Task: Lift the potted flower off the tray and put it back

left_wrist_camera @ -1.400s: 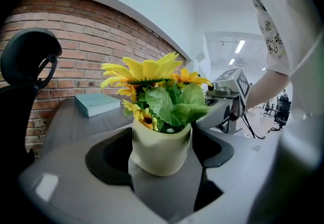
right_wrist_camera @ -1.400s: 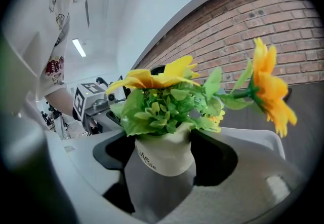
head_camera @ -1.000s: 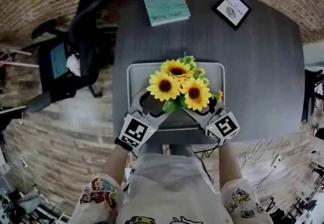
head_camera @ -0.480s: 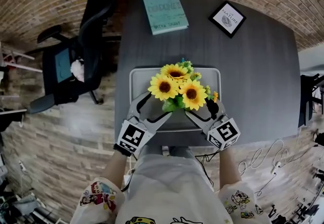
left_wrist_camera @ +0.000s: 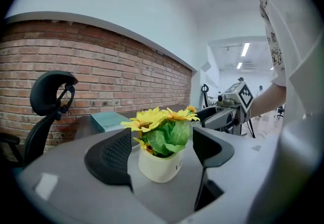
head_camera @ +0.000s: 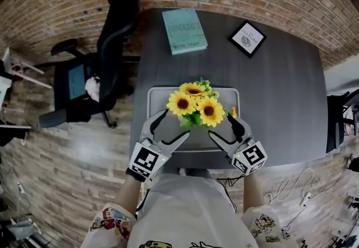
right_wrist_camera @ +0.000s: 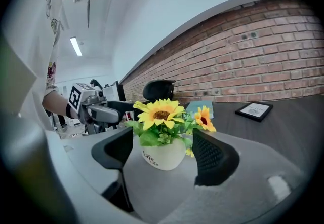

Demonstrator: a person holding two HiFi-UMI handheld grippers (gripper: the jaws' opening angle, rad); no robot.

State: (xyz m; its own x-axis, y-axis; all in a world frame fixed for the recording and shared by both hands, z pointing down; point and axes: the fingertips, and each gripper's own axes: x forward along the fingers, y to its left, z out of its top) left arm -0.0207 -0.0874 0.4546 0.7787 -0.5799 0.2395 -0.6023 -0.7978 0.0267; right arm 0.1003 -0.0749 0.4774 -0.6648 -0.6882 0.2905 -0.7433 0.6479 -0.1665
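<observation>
Left gripper [head_camera: 173, 124] and right gripper [head_camera: 221, 125], fingers wide, flank the pot [left_wrist_camera: 158, 164], apparently untouched; close evenly below the leaves [left_wrist_camera: 169, 139], then lift straight off the tray [head_camera: 154, 92].

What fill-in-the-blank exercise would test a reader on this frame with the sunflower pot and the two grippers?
1. The pot stands on a grey ___.
2. Its flowers are ___ in colour.
3. The left gripper and right gripper both have their jaws ___, closed on nothing.
4. At the table's far edge, beside the framed picture, lies a teal ___.
Missing words: tray; yellow; open; book.
</observation>
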